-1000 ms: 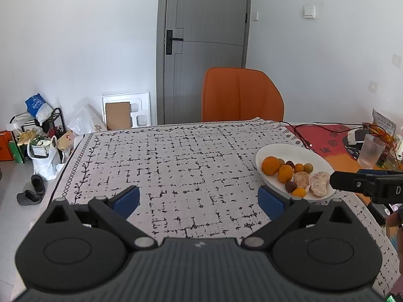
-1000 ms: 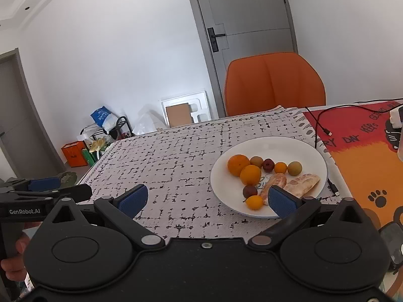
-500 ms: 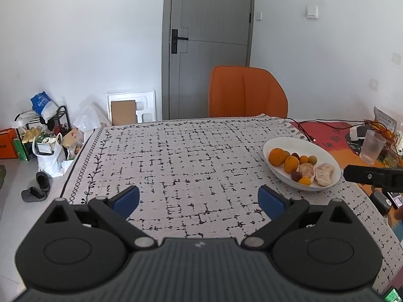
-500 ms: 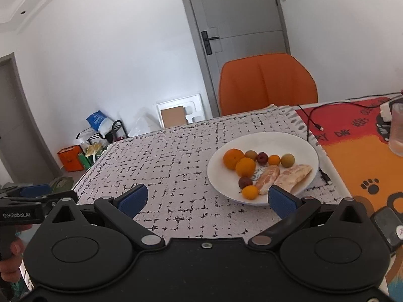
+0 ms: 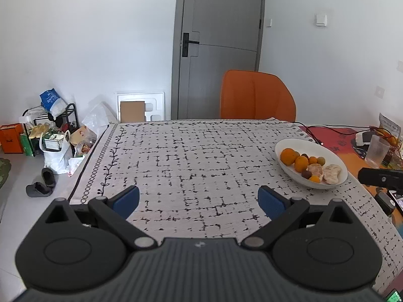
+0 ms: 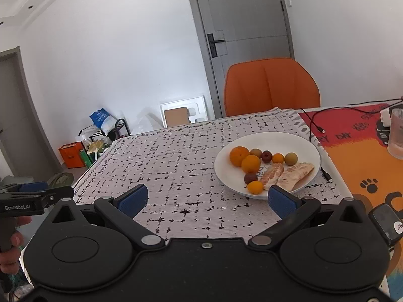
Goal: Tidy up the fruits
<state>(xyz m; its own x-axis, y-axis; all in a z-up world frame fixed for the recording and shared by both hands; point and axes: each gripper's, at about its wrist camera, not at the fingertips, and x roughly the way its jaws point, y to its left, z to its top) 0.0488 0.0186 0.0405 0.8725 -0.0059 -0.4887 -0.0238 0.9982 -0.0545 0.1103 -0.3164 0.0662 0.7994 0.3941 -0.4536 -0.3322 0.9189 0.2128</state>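
Observation:
A white plate [image 6: 297, 138] on the patterned tablecloth holds two oranges [image 6: 239, 156], small round fruits, two dark red fruits [image 6: 266, 156] and two peeled citrus pieces [image 6: 296, 173]. The plate also shows in the left wrist view [image 5: 302, 146] at the right. My right gripper [image 6: 205, 201] is open and empty, with its right pad just in front of the plate's near rim. My left gripper [image 5: 199, 201] is open and empty over the near part of the cloth, left of the plate.
An orange chair [image 5: 257, 98] stands at the table's far side. A clear glass [image 6: 396, 133], cables and a red-orange mat [image 6: 365, 161] lie right of the plate. Bags, a rack and shoes [image 5: 40, 183] sit on the floor at the left.
Both grippers have drawn back and risen from the plate, so the plate looks smaller and farther. Both stay open and empty.

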